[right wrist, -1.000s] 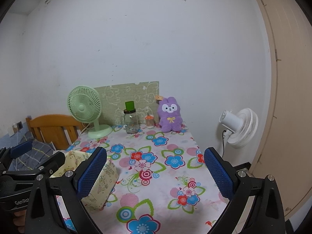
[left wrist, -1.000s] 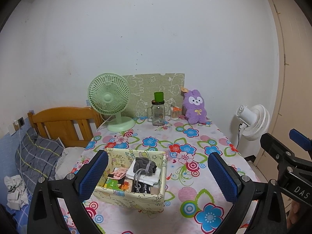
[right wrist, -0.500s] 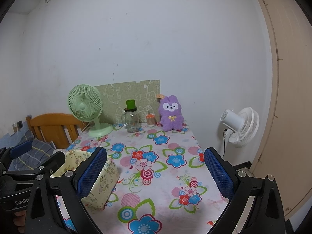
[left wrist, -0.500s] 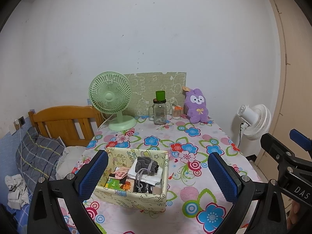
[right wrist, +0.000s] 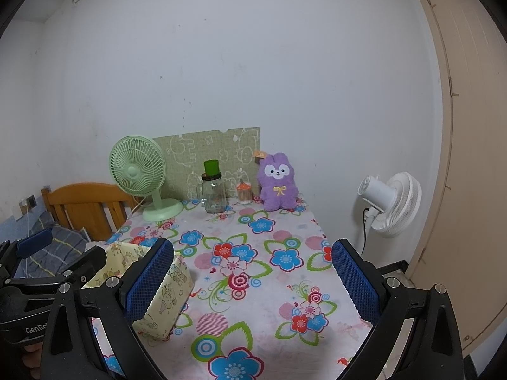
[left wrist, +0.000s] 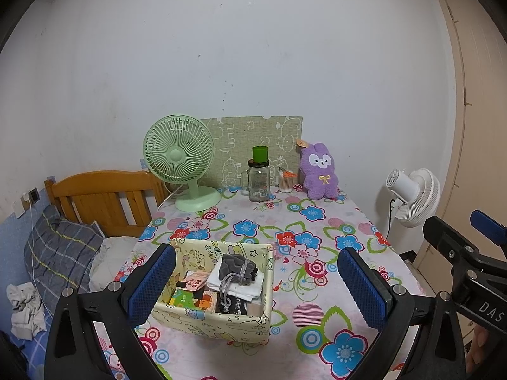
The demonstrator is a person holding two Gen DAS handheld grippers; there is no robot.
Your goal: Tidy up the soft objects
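A purple plush rabbit (left wrist: 319, 171) sits upright at the back right of the flowered table (left wrist: 317, 221), also in the right wrist view (right wrist: 279, 182). A pale yellow fabric box (left wrist: 202, 323) stands near the front left, holding a grey drawstring pouch (left wrist: 236, 267), folded white cloth and small items; its corner shows in the right wrist view (right wrist: 164, 291). My left gripper (left wrist: 256, 285) is open and empty, above the box's right side. My right gripper (right wrist: 253, 281) is open and empty over the table's middle.
A green desk fan (left wrist: 180, 155), a glass jar with a green cap (left wrist: 259, 177) and a small jar (left wrist: 286, 182) stand at the back, before a green board. A white fan (left wrist: 412, 196) stands right of the table. A wooden bedhead (left wrist: 104, 196) and bedding lie left.
Both views have shifted slightly; the far objects sit a little higher and the scene has drifted a bit right. Both grippers stay open and empty.
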